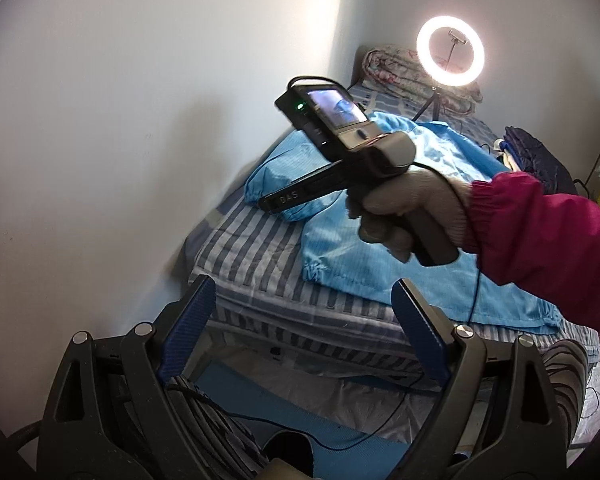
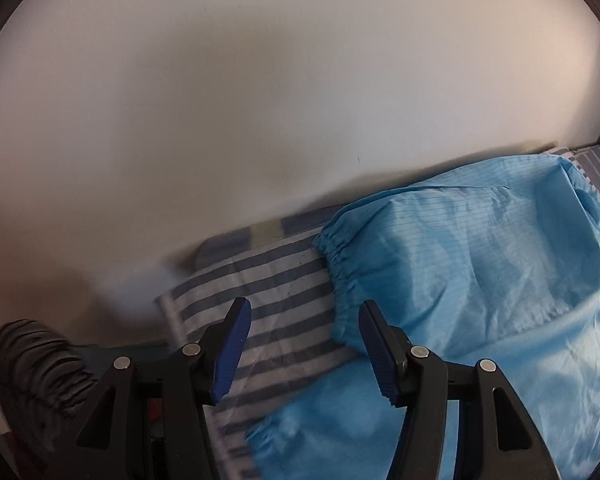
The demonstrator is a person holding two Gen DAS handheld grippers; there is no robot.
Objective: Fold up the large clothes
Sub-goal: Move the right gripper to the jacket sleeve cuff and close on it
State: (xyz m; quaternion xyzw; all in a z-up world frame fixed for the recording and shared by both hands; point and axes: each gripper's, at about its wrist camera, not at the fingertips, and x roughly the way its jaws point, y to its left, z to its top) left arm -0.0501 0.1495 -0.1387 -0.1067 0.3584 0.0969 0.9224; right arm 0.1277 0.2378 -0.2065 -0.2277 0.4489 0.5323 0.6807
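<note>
**Right gripper closes in on the sleeve cuff**

The bed (image 1: pixel 236 248), with its grey-and-white striped cover, fills the middle of the left wrist view and runs from the lower centre up to the upper right, along the white wall (image 1: pixel 120 120). Spread over it is the task's thing, a large light-blue garment (image 1: pixel 380 264); its long axis follows the bed, from the lower right of the frame up toward the ring light (image 1: pixel 450 52) and the rolled quilt (image 1: pixel 392 72) at the far end. One sleeve (image 2: pixel 460 256) lies toward the wall, with its gathered elastic cuff (image 2: pixel 336 264) pointing to the left of the frame.

In the right wrist view that cuff sits just above and slightly right of the right gripper (image 2: pixel 304 344), near the right-hand fingertip but not between the pads. The jaws stand at a middling width with nothing in them, only striped cover showing in the gap.

The left gripper (image 1: pixel 300 320) has its jaws spread wide and empty, hanging off the bed's near edge, well apart from the cloth. A gloved hand (image 1: pixel 412 216) in a magenta sleeve carries the right tool over the sleeve, so the right hand is plainly the nearer; the coming grasp probably calls for a small shift rightward onto the cuff.
</note>
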